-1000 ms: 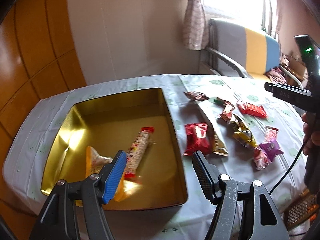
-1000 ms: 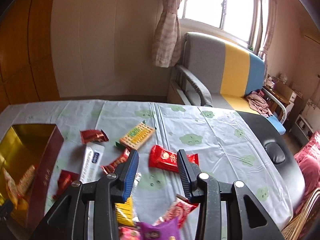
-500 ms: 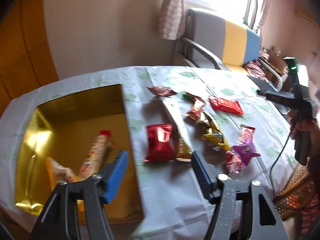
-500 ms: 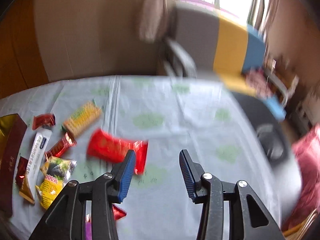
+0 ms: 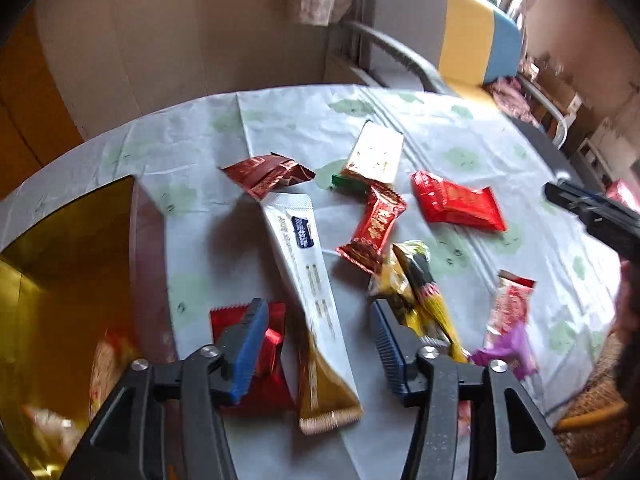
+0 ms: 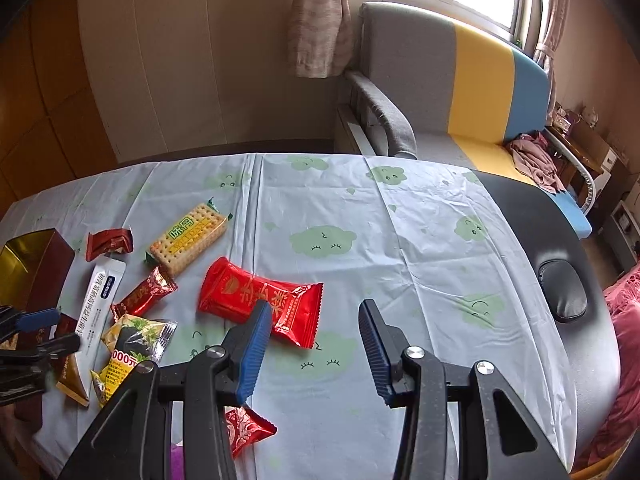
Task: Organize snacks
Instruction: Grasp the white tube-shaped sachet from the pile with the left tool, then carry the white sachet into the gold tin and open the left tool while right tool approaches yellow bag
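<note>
Loose snack packets lie on the cloud-print tablecloth (image 6: 400, 240). My left gripper (image 5: 316, 312) is open just above them. A long white sachet (image 5: 304, 264) lies between its fingers, untouched, and a red square packet (image 5: 276, 344) sits under the left finger. The gold tin (image 5: 60, 280) stands to its left with a few snacks (image 5: 108, 364) inside. My right gripper (image 6: 314, 308) hangs open above bare cloth, nothing between its fingers; a large red packet (image 6: 248, 296) lies beside its left finger. From this view the left gripper (image 6: 36, 328) shows at the left edge.
A cracker pack (image 6: 188, 236), a maroon packet (image 6: 108, 242), a small red candy (image 6: 142, 294) and a yellow-black packet (image 6: 132, 344) lie scattered left of centre. A purple packet (image 5: 508, 352) lies near the front edge. A black padded rest (image 6: 560, 292) and a sofa (image 6: 440, 80) stand beyond the table's right side.
My left gripper swung right from above the tin to above the loose snacks, with its jaws a little narrower. My right gripper moved right past the red packet, jaws a little wider, then held still.
</note>
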{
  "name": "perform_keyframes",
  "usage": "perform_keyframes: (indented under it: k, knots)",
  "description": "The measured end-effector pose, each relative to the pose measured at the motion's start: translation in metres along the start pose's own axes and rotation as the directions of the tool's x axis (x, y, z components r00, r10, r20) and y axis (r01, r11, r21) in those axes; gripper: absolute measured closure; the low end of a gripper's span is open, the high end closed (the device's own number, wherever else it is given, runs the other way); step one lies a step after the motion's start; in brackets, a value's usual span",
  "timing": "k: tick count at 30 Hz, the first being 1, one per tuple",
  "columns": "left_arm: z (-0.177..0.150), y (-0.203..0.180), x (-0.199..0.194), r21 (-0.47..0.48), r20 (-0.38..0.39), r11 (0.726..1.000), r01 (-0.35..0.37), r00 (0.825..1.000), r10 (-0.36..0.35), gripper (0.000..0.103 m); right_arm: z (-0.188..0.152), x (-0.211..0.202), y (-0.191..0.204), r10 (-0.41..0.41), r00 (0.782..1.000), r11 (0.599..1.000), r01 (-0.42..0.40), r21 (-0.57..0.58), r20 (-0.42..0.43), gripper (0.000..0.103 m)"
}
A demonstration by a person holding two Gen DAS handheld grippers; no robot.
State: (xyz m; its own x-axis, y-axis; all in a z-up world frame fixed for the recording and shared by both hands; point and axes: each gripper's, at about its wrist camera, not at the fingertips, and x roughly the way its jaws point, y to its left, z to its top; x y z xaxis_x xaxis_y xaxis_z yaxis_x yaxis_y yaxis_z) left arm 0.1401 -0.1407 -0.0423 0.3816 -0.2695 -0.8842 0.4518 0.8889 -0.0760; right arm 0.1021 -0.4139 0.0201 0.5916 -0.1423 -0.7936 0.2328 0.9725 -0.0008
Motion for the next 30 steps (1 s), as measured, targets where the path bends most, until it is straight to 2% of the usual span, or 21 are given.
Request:
perform_keyframes:
  k: [3,5,8,10,11,12,14,19,23,30]
  knots:
    - [0.008,-0.002,0.022,0.018,-0.039,0.999,-0.033,0.999,0.034,0.038,0.001,0.0,-0.002,0.005,1.0,1.0,-0.005,0.014,0.004,0.057]
    - [0.013,-0.003,0.037,0.028,-0.065,0.997,-0.076,0.995,0.077,0.038,0.002,0.0,-0.003,0.008,1.0,1.0,-0.008,0.018,0.005,0.057]
    - [0.015,-0.005,0.051,0.061,-0.078,0.994,-0.086,0.993,0.09,0.039,0.003,-0.001,-0.002,0.012,1.0,1.0,-0.012,0.019,0.01,0.057]
    - [0.015,-0.007,0.048,0.074,-0.041,0.994,-0.078,0.996,0.082,0.056,0.003,-0.001,-0.002,0.009,1.0,1.0,-0.009,0.015,0.012,0.057]
    - [0.015,-0.009,0.047,0.088,-0.025,0.992,-0.086,0.996,0.089,0.073,0.003,-0.001,-0.001,0.008,1.0,1.0,-0.008,0.014,0.014,0.057]
    - [0.015,-0.011,0.045,0.09,-0.018,0.993,-0.077,0.997,0.079,0.078,0.004,-0.001,-0.001,0.007,1.0,1.0,-0.008,0.013,0.014,0.057]
    - [0.011,-0.011,0.041,0.081,-0.006,0.995,-0.053,0.999,0.054,0.082,0.004,0.0,-0.002,0.005,1.0,1.0,-0.005,0.013,0.012,0.057]
    - [-0.013,-0.017,0.008,0.075,0.103,0.997,-0.005,0.995,-0.002,0.083,0.003,0.007,-0.002,-0.002,1.0,1.0,0.002,0.005,-0.018,0.057]
    - [-0.035,-0.024,-0.018,0.102,0.157,0.995,0.012,0.987,-0.028,0.083,0.001,0.013,-0.003,-0.017,0.999,1.0,0.017,0.0,-0.05,0.057]
    - [-0.079,-0.031,-0.041,0.112,0.169,0.992,0.052,0.983,-0.07,0.083,-0.003,0.018,-0.007,-0.032,0.996,0.999,0.034,0.023,-0.085,0.057]
